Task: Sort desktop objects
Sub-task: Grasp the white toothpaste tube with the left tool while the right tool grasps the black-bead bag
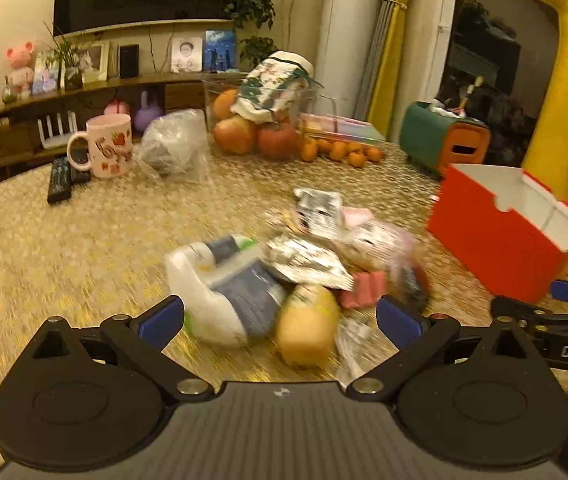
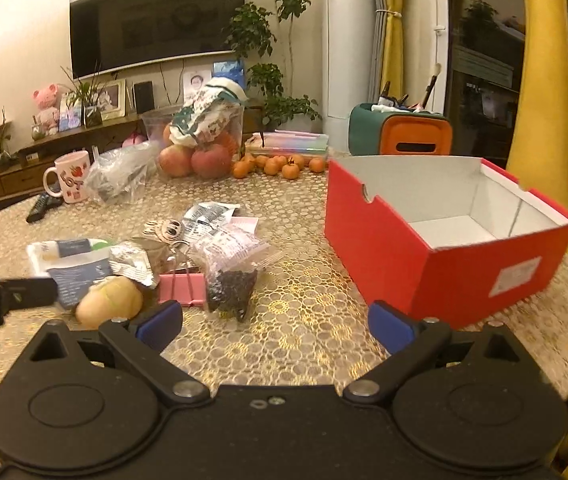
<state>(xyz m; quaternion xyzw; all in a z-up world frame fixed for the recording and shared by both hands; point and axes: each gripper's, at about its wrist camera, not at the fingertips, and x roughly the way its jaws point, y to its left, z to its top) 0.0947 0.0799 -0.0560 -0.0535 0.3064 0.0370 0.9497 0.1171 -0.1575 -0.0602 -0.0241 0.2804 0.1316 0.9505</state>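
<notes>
A pile of small things lies on the table: a white and blue packet [image 1: 228, 292] [image 2: 72, 264], a yellowish bun in wrap [image 1: 307, 328] [image 2: 110, 304], a silver foil pouch [image 1: 303, 260] [image 2: 134, 262], a pink binder clip [image 1: 363, 288] [image 2: 182, 288] and a clear bag of dark seeds [image 2: 232, 284]. My left gripper [image 1: 280, 320] is open, low over the packet and bun. My right gripper [image 2: 276, 322] is open and empty above bare tablecloth, right of the pile. An open, empty red box [image 1: 495, 236] [image 2: 435, 248] stands to the right.
At the back stand a pink mug [image 1: 108, 148] [image 2: 70, 178], remotes [image 1: 62, 178], a crumpled plastic bag [image 1: 174, 146], a clear container of apples [image 1: 260, 120] [image 2: 200, 148], small oranges [image 2: 280, 166] and a green-orange organiser [image 2: 399, 132]. A yellow giraffe toy [image 1: 563, 80] stands beyond the table's right edge.
</notes>
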